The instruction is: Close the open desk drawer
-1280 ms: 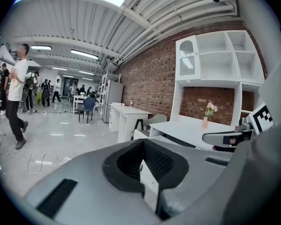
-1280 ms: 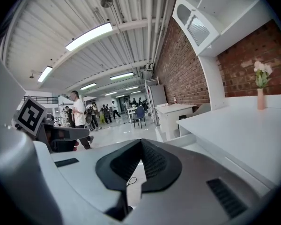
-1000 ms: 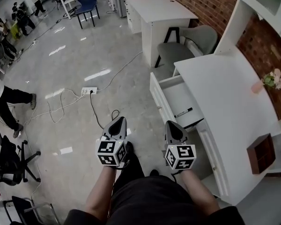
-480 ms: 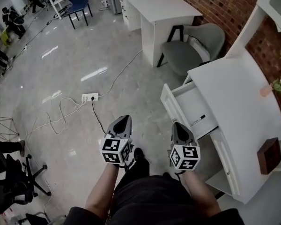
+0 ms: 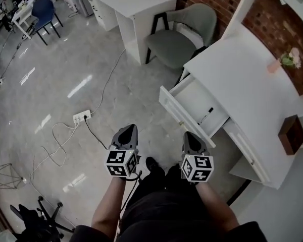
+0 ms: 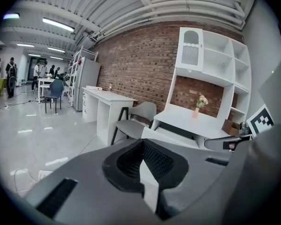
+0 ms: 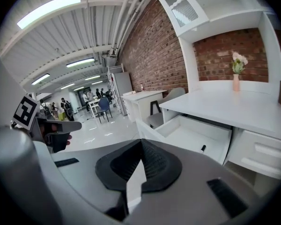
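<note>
The white desk point(image 5: 242, 79) stands at the right with its top drawer point(image 5: 196, 99) pulled out toward the floor. A black pen point(image 5: 206, 116) lies inside it. The drawer front point(image 5: 178, 117) faces my grippers. My right gripper point(image 5: 190, 137) is shut and empty, a short way in front of the drawer front and apart from it. My left gripper point(image 5: 127, 131) is also shut and empty, over bare floor further left. In the right gripper view the drawer point(image 7: 196, 132) and pen point(image 7: 203, 148) lie just past the shut gripper point(image 7: 140, 142). The left gripper point(image 6: 141, 142) points toward the desk point(image 6: 185, 121).
A grey chair point(image 5: 179, 34) sits beyond the drawer, beside a second white desk point(image 5: 136, 4). A power strip point(image 5: 82, 117) and cables trail over the floor at the left. On the desk stand a flower vase point(image 5: 273, 65) and a brown box point(image 5: 292, 134). A lower drawer point(image 5: 245, 150) is closed.
The head view has swung and shifted, so the desk and drawer now sit nearer the middle right. Both grippers stayed shut and kept their place in front of the body.
</note>
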The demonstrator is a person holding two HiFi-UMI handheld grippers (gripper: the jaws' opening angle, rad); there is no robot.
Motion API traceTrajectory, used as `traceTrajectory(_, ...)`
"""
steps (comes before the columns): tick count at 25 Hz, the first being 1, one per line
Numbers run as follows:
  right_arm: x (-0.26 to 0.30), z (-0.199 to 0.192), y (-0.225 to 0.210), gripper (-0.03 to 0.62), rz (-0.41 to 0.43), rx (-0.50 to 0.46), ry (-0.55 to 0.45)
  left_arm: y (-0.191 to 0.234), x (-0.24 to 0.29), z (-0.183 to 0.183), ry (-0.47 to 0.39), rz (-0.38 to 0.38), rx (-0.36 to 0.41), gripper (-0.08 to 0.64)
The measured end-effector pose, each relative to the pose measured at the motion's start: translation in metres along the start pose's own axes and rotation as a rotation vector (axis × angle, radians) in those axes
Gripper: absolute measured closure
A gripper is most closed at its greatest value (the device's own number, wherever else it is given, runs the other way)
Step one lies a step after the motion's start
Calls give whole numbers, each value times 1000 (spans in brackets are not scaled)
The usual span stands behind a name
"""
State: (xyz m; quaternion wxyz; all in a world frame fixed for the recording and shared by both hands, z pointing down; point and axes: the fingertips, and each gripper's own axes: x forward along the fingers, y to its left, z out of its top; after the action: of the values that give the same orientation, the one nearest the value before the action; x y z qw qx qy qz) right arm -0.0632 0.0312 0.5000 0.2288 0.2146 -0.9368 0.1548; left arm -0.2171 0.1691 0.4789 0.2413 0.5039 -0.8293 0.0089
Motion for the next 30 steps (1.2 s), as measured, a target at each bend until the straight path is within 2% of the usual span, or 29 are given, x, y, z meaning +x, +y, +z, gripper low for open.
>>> traceTrajectory(10,-8,-35,-58,588,-197,194,27,-46,79,-10,120,-174,109,551)
traceTrajectory(14,-8,-53,-72,588,-248,252,55,-60,106,-18,169,-241,154,551)
traceTrajectory(24,15,-91,-99,588,-339,367,149,-78,170,-40,273,-321,205,551)
traceTrajectory(30,25,-93,-114,588,-390,418,148,-88,201,-42,306,-363,246,551)
